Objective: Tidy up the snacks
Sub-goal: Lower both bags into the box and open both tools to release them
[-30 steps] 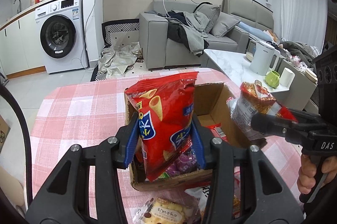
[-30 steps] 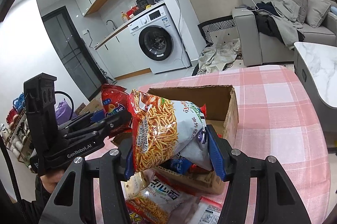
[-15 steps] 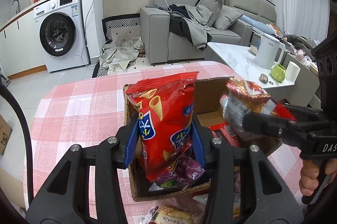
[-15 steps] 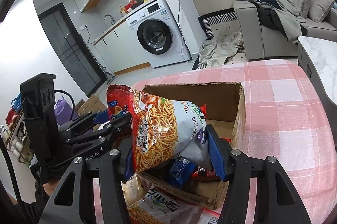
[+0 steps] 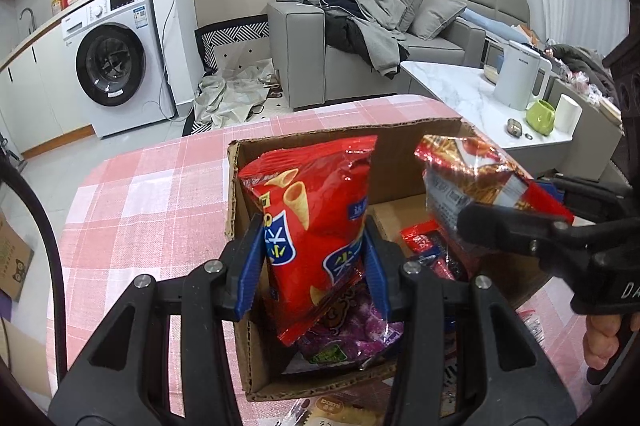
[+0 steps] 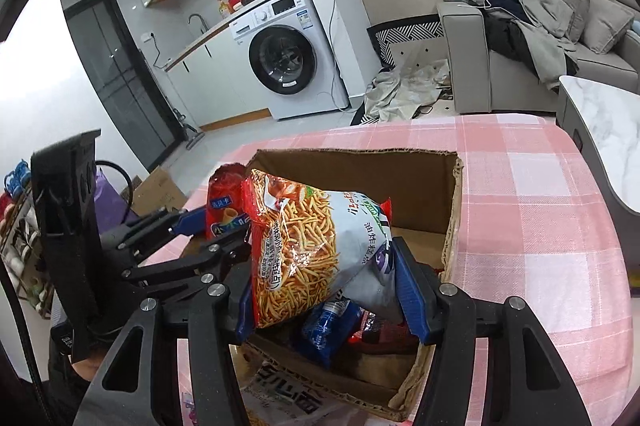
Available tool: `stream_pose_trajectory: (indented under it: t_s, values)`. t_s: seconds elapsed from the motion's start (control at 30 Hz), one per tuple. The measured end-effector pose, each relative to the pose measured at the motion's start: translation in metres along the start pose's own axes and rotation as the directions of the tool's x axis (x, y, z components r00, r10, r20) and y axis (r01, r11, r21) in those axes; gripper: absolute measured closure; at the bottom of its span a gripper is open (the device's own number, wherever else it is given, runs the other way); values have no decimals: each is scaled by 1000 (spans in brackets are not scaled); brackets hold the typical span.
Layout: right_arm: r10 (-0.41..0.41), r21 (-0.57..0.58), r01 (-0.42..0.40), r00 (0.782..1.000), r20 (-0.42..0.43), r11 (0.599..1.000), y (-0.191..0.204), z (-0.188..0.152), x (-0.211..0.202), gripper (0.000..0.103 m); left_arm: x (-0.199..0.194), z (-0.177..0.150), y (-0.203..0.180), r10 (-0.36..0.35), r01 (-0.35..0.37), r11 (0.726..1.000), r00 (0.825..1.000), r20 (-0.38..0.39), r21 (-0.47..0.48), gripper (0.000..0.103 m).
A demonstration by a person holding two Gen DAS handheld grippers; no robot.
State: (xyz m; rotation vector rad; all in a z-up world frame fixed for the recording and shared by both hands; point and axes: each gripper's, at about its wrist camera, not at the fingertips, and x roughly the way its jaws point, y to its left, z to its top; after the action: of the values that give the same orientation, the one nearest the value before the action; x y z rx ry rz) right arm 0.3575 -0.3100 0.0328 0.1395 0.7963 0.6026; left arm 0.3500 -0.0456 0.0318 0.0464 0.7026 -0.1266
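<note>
An open cardboard box (image 5: 304, 145) (image 6: 360, 177) stands on the pink checked table. My left gripper (image 5: 314, 262) is shut on a red bag of cone snacks (image 5: 312, 218), held upright over the box's left half. My right gripper (image 6: 324, 290) is shut on a white and red bag of fried sticks (image 6: 316, 242), held over the box's near side. In the left wrist view the right gripper (image 5: 516, 209) shows at the right with its bag (image 5: 468, 181). A purple packet (image 5: 352, 338), a red packet (image 5: 424, 242) and a blue packet (image 6: 332, 322) lie inside the box.
More snack packets (image 6: 280, 398) (image 5: 336, 406) lie on the table in front of the box. A hand (image 5: 604, 330) holds the right gripper's handle. A side table with a white kettle (image 5: 518, 77) stands to the right. A sofa and washing machine stand beyond the table.
Both grippers have moved forward and down with their bags, so the bags now hang over the box's opening. The box appears larger and closer in both views.
</note>
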Motion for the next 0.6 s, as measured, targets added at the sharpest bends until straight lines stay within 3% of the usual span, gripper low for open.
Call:
stream_pose_trajectory:
  t_s: [0.6]
  values:
    - [69,74,-67,997,-24,995,-11,-1,-7,43,1,-4,2,-43,43,999,999,-23,-19,60]
